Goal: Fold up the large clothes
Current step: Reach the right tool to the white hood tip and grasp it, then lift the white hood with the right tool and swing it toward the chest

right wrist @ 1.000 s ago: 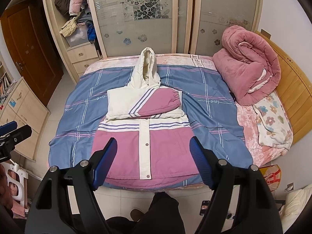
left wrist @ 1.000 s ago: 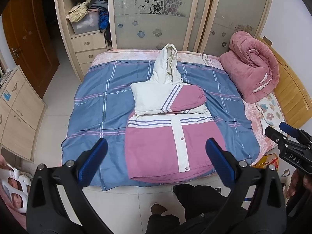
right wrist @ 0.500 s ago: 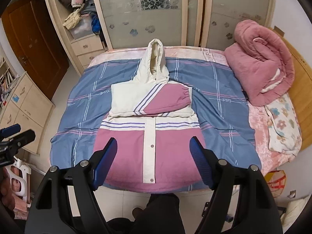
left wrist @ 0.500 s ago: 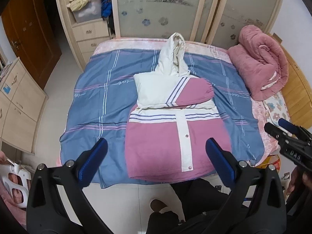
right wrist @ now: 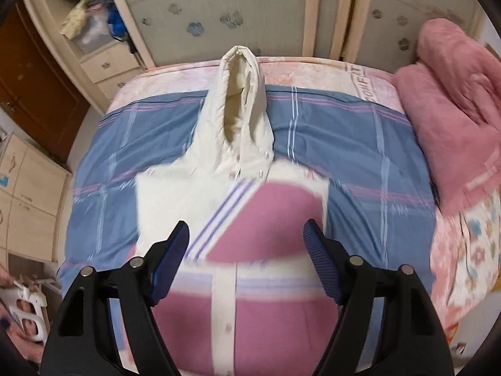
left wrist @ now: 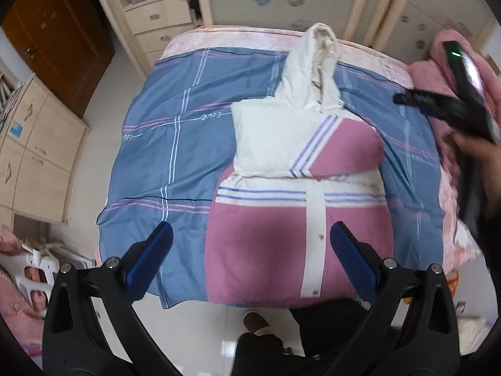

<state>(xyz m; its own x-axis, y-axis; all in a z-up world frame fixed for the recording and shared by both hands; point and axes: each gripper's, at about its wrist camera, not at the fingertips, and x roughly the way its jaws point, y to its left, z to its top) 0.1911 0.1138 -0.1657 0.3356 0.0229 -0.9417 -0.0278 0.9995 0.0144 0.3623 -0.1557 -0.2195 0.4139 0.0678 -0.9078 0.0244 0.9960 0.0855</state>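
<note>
A pink and white hooded jacket point(left wrist: 291, 206) lies flat on the blue plaid bed sheet point(left wrist: 175, 144), sleeves folded across its chest, hood point(right wrist: 239, 103) pointing to the wardrobe. My left gripper point(left wrist: 249, 257) is open and empty above the jacket's lower left hem. My right gripper point(right wrist: 245, 250) is open and empty over the folded sleeves, above the jacket point(right wrist: 266, 219). The right gripper also shows in the left wrist view point(left wrist: 451, 106), held high at the right.
A rolled pink quilt point(right wrist: 454, 144) lies on the bed's right side. A wardrobe with frosted doors point(right wrist: 266, 9) and drawers point(left wrist: 156, 28) stands behind the bed. A low cabinet point(left wrist: 34, 156) and a brown door point(left wrist: 59, 31) are at left. The person's legs point(left wrist: 313, 329) are at the bed's foot.
Both grippers have moved forward and down toward the jacket. The right gripper advanced further, over the folded sleeves, and now crosses the upper right of the left wrist view. Jaws stayed open.
</note>
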